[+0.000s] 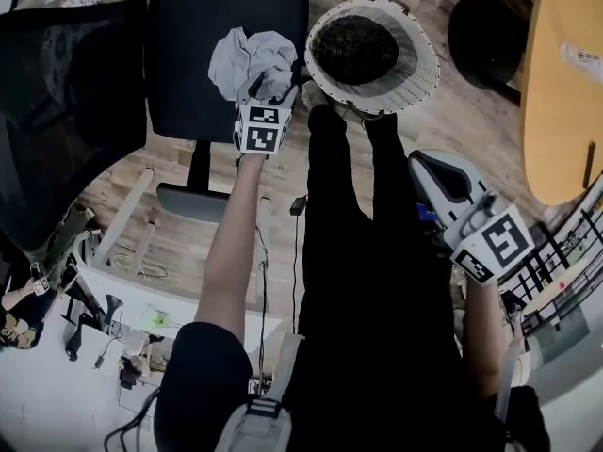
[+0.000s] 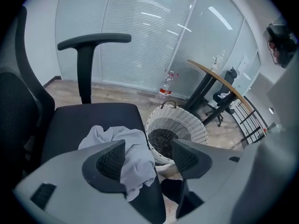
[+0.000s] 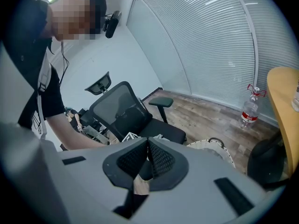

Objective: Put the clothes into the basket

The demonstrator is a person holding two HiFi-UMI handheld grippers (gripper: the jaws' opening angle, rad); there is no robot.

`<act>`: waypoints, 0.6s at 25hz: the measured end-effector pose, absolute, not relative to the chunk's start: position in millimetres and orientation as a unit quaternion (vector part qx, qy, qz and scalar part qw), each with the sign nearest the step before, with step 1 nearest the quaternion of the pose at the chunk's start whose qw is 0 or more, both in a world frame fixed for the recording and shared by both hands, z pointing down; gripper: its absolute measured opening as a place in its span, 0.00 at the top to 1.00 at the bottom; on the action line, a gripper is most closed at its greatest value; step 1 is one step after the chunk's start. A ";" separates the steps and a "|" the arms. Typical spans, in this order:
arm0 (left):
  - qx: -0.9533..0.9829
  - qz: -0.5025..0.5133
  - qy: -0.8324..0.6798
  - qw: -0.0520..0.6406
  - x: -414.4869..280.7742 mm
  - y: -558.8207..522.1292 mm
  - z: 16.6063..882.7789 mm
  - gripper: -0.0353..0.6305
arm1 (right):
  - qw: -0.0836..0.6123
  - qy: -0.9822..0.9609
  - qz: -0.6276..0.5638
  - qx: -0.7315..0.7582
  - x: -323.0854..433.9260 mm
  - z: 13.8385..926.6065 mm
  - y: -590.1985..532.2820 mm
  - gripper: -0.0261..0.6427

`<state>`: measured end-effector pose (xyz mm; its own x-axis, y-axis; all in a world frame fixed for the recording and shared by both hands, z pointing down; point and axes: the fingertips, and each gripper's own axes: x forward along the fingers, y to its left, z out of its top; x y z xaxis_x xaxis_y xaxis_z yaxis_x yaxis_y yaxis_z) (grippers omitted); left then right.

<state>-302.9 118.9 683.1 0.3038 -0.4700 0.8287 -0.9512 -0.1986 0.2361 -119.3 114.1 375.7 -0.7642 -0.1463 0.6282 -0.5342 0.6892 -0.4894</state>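
Clothes (image 1: 251, 59): grey bundle at chair seat (image 1: 184, 73) edge nearest basket (image 1: 419, 69) | left gripper (image 2: 148, 149): jaws spread; bundle between them, unpinched | right gripper (image 3: 147, 157): jaws pressed together, empty; well apart from seat

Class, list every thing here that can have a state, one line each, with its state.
left tongs, open, at the light garment
right tongs, shut, empty
light garment, crumpled on the chair seat
basket, upright, dark clothes inside
bottle, upright
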 end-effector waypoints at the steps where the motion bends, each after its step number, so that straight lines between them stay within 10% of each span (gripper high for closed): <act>1: 0.704 0.320 -0.504 0.385 -304.6 119.4 689.1 0.48 | 0.284 -0.873 0.345 0.195 -118.8 377.4 113.5 0.94; 15: 0.658 0.395 -0.500 0.401 -324.3 134.6 766.6 0.41 | 0.296 -0.851 0.382 0.207 -104.9 401.6 124.9 0.94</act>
